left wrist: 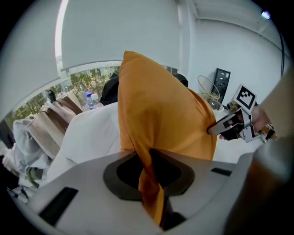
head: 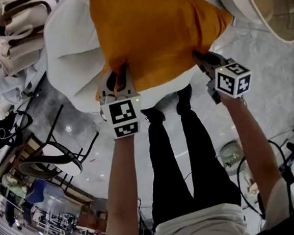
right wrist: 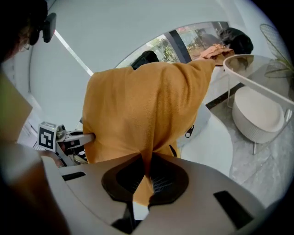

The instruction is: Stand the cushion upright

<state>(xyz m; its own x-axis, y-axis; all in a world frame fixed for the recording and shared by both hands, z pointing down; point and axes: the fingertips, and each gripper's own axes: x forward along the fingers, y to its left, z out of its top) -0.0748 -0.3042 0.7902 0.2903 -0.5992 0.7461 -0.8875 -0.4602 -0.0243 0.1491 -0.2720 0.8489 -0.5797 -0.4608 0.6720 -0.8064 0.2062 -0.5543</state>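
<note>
At left: left gripper [head: 119, 80], jaws pinching one near corner of orange cushion [head: 155, 32]. Centre: orange cushion, held over white seat [head: 72, 54]. At right: right gripper [head: 202, 58], jaws clamped on other near corner.

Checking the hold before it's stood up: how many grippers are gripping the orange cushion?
2. The left gripper pinches the orange cushion at its near left edge; the right gripper pinches its near right corner. No others in view.

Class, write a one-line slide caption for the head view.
The left gripper and right gripper clamp the near edge of the orange cushion, held over a white seat.
</note>
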